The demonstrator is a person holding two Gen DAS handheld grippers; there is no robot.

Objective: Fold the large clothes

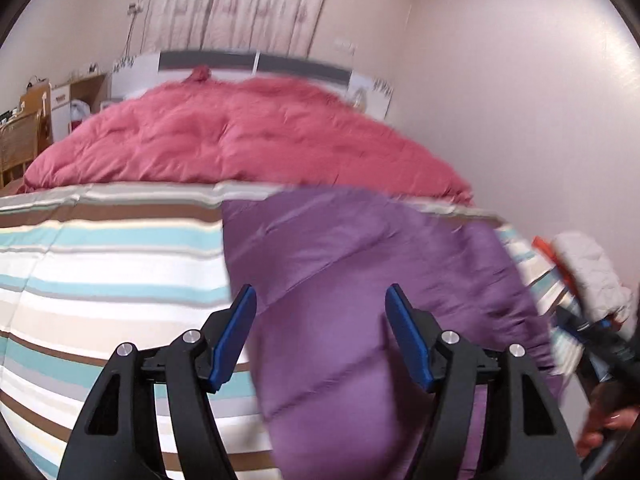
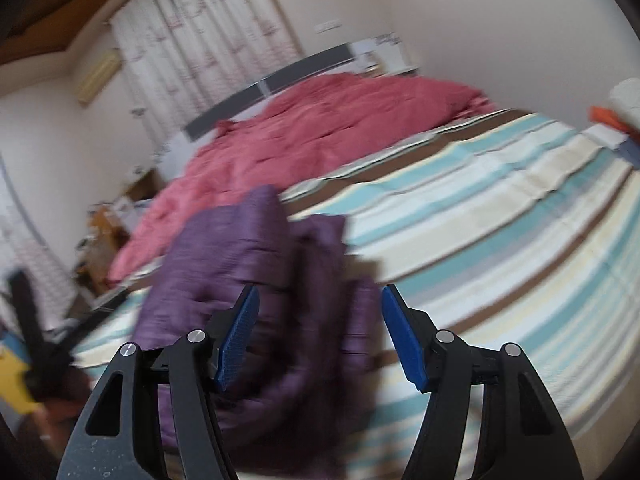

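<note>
A purple quilted garment [image 1: 360,260] lies on the striped bed cover [image 1: 100,272], spread flat with its left edge straight. My left gripper [image 1: 320,290] hangs over its near part, open, with nothing between the blue pads. In the right wrist view the same purple garment [image 2: 248,248] looks bunched and blurred at the near left of the bed cover [image 2: 500,220]. My right gripper [image 2: 319,290] is above it, open; its pads do not press on the cloth.
A pink duvet [image 1: 240,140] is heaped across the head of the bed, below the headboard and curtains. A white and orange pile of clothes [image 1: 592,272] sits at the bed's right edge. A person's hand [image 1: 600,432] shows at the lower right. Shelves and clutter [image 1: 36,120] stand at the left.
</note>
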